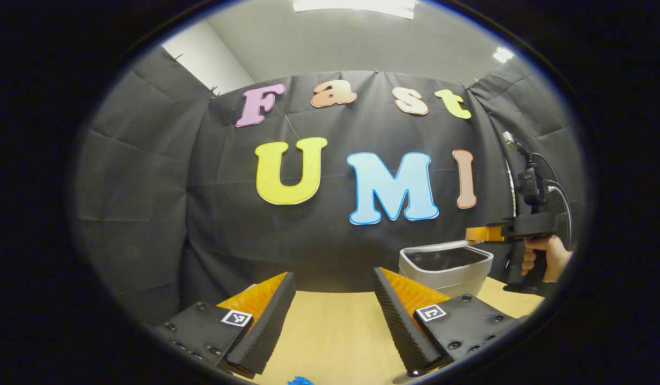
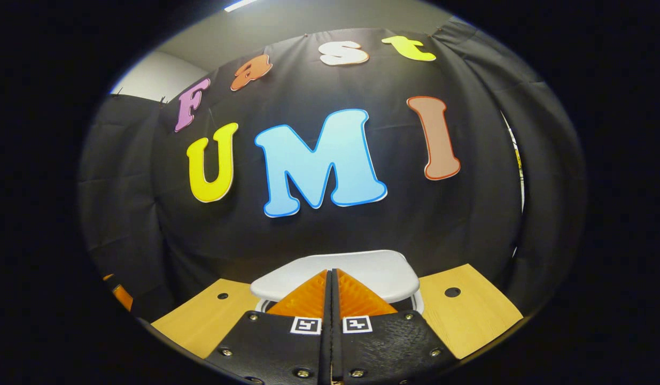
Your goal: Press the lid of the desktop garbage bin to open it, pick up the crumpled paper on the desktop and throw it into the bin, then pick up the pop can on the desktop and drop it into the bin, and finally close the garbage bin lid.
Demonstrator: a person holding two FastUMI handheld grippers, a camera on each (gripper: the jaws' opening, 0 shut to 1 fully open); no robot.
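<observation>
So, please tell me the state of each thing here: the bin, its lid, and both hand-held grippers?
Bin: upright on the table, mouth partly uncovered.
Lid: tilted over the bin, right hand-held gripper's tips at it.
Left hand-held gripper: open, holding nothing.
Right hand-held gripper: shut, fingers together, holding nothing.

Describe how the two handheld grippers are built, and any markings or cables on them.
The left gripper has two wedge-shaped fingers with ribbed inner faces, on black bolted plates that each carry a small square black-and-white marker. The right gripper has the same plates and markers. From the left gripper view, the right gripper has a black pistol-style handle in a hand, with black cables rising from its top.
</observation>
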